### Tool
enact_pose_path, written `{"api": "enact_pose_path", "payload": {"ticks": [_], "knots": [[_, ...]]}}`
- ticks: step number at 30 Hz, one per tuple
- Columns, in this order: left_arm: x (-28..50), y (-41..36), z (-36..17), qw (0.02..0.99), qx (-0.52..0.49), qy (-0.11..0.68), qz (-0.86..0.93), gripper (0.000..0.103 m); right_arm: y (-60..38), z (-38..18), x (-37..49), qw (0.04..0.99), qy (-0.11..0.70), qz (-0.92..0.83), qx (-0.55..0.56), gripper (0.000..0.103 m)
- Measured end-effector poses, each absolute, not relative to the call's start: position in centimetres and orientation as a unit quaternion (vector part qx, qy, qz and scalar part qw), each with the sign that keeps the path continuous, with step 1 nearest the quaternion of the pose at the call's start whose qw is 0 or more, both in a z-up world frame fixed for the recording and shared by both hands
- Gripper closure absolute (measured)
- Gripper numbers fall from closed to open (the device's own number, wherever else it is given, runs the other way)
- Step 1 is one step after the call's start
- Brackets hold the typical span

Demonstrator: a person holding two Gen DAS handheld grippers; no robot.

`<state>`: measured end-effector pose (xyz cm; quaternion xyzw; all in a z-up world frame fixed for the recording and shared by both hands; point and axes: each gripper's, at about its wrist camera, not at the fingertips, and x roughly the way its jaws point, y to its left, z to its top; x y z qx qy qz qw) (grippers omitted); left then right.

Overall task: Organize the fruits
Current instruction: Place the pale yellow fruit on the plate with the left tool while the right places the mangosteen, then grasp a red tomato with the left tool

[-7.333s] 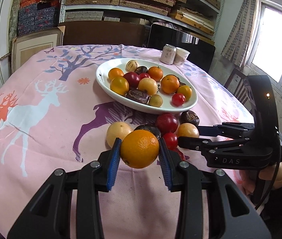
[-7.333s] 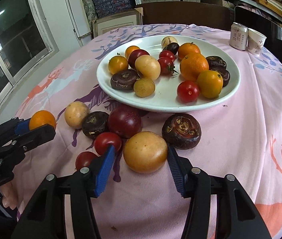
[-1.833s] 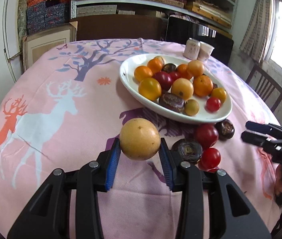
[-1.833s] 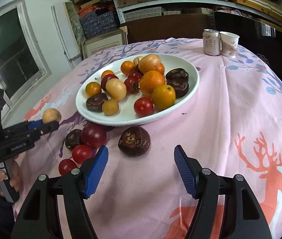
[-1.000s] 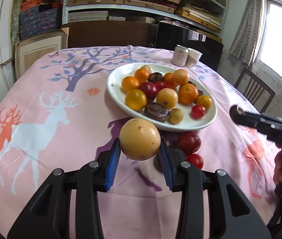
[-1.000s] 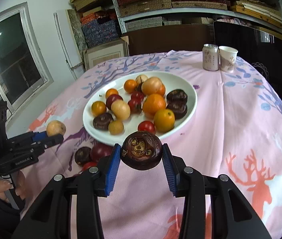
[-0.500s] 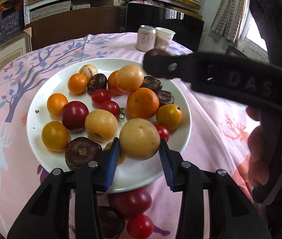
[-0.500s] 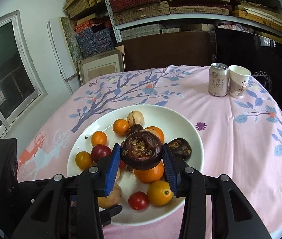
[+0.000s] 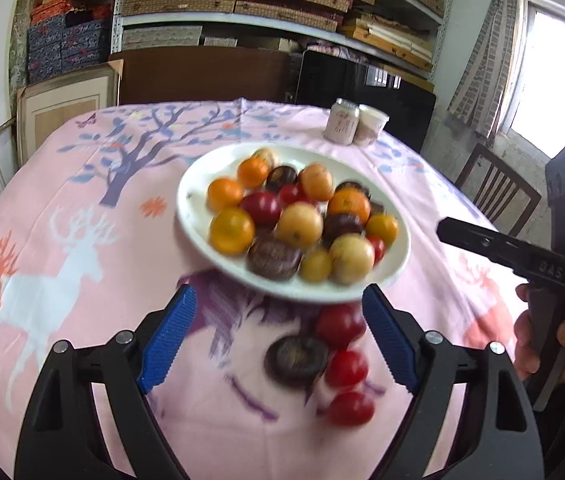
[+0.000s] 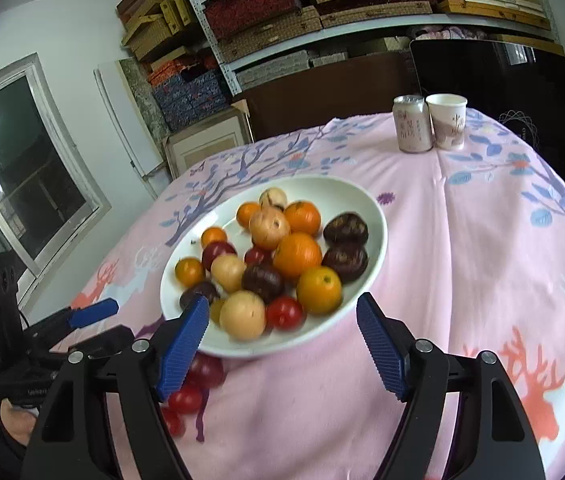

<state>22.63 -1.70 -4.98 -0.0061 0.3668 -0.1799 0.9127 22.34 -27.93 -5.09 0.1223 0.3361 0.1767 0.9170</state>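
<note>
A white oval plate [image 9: 198,184] [image 10: 366,204] holds many oranges, yellow fruits, red tomatoes and dark purple fruits. The yellow fruit [image 9: 351,258] [image 10: 242,314] lies at its near edge; a dark purple fruit [image 10: 263,282] sits among the pile. On the cloth in front lie a dark purple fruit [image 9: 296,357] and three red tomatoes [image 9: 340,324]. My left gripper [image 9: 278,338] is open and empty above them. My right gripper [image 10: 282,344] is open and empty over the plate's near rim; it also shows in the left wrist view [image 9: 482,242].
A pink deer-print tablecloth [image 9: 62,248] covers the round table. A can [image 10: 412,124] and a paper cup [image 10: 448,120] stand at the far edge. A wooden chair [image 9: 494,188] is on the right. Shelves of boxes fill the back wall.
Both grippers have opened and pulled back from the plate. The yellow fruit and the dark purple fruit they held now lie on the plate.
</note>
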Motion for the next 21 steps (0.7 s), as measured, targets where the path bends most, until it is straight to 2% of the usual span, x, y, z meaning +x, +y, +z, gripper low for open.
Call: {"api": "enact_pose_path", "payload": {"ticks": [5, 9, 11, 13, 14, 16, 19, 21], "knots": [[18.5, -3.5, -7.0, 0.897, 0.069, 0.389, -0.196, 0.021, -26.9, -7.0, 19.0, 0.92, 0.338, 0.176, 0.087, 0.026], [16.8, -5.6, -8.2, 0.89, 0.103, 0.395, -0.203, 0.022, -28.4, -7.5, 18.7, 0.92, 0.335, 0.162, 0.12, 0.025], [16.9, -6.1, -8.6, 0.886, 0.107, 0.403, -0.201, 0.033, -29.1, -7.8, 18.8, 0.918, 0.335, 0.16, 0.139, 0.022], [17.2, -6.3, -9.0, 0.884, 0.109, 0.41, -0.196, 0.035, -29.6, -8.1, 18.9, 0.916, 0.34, 0.154, 0.148, 0.021], [17.4, -6.3, -9.2, 0.883, 0.109, 0.415, -0.193, 0.039, -29.6, -8.1, 19.0, 0.915, 0.342, 0.154, 0.149, 0.021], [17.7, -6.4, -9.6, 0.876, 0.106, 0.427, -0.198, 0.053, -29.5, -8.2, 19.0, 0.915, 0.342, 0.156, 0.147, 0.021], [17.7, -6.7, -9.8, 0.873, 0.106, 0.43, -0.206, 0.067, -29.3, -8.1, 18.9, 0.916, 0.341, 0.159, 0.141, 0.021], [17.7, -7.0, -9.8, 0.872, 0.108, 0.43, -0.207, 0.07, -29.2, -8.0, 18.9, 0.916, 0.34, 0.162, 0.14, 0.021]]}}
